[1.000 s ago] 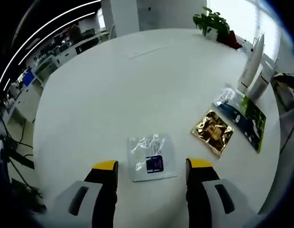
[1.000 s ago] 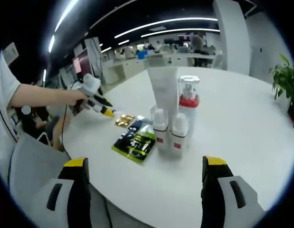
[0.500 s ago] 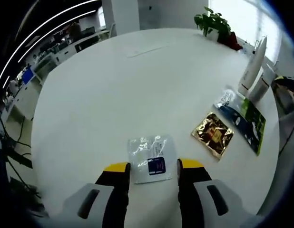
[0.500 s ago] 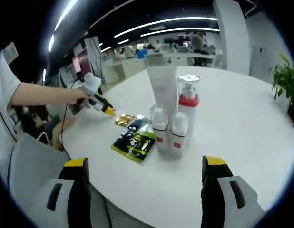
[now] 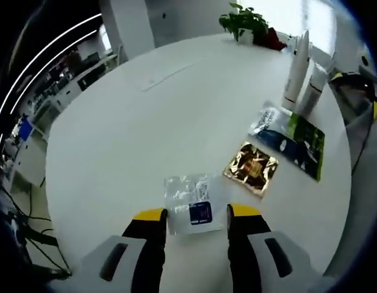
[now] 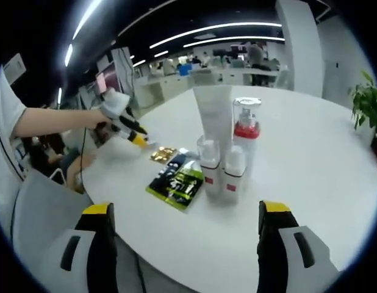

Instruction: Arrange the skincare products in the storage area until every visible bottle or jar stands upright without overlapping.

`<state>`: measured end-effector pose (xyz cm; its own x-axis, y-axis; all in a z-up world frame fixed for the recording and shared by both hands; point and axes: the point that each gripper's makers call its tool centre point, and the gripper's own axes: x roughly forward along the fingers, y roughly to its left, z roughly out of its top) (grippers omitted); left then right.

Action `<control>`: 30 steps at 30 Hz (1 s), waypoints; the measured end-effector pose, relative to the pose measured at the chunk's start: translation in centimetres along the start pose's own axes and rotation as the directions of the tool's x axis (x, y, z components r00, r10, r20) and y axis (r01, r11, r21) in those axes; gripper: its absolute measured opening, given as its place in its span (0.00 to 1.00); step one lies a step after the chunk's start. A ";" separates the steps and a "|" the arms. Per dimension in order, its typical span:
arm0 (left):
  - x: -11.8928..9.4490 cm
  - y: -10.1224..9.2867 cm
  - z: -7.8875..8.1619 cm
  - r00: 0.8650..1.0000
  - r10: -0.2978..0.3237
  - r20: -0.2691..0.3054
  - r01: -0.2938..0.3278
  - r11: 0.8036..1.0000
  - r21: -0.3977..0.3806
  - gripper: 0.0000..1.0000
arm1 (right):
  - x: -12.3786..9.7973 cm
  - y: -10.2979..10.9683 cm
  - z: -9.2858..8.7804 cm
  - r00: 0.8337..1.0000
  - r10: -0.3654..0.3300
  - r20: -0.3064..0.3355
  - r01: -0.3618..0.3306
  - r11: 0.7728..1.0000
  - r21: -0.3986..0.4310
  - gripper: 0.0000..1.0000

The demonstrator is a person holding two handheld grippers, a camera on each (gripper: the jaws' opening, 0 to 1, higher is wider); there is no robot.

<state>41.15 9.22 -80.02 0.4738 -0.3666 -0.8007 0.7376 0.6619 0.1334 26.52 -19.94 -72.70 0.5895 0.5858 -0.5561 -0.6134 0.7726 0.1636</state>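
Left gripper (image 5: 197, 215) narrowed from wide, jaws now pinching the clear sachet (image 5: 193, 203). Right gripper (image 6: 186, 215) unchanged, spread wide.

Clear sachet (image 5: 193, 204) edge behind tongs

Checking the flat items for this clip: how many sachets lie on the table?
3, possibly more hidden: a clear sachet between the left gripper's jaws, a gold sachet beside it, and a blue-green sachet before the standing bottles.
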 end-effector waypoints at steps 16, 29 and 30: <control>-2.7 -5.8 1.8 0.989 -0.140 0.052 0.128 0.974 0.185 0.39 | 0.0 0.7 0.4 0.999 0.035 0.010 -0.035 0.999 -0.022 0.90; -4.7 -9.8 3.5 0.969 -0.234 0.084 0.199 0.933 0.300 0.39 | 0.0 4.8 1.7 0.974 0.221 0.058 -0.217 0.974 -0.066 0.70; -4.9 -10.1 3.6 0.968 -0.238 0.085 0.200 0.927 0.316 0.39 | 0.1 5.0 1.6 0.971 0.233 0.054 -0.230 0.971 -0.065 0.69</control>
<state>33.16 1.97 -75.33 0.3238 -0.5673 -0.7572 0.9310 0.3337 0.1481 24.37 -15.63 -70.67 0.4576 0.7622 -0.4579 -0.7653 0.5998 0.2335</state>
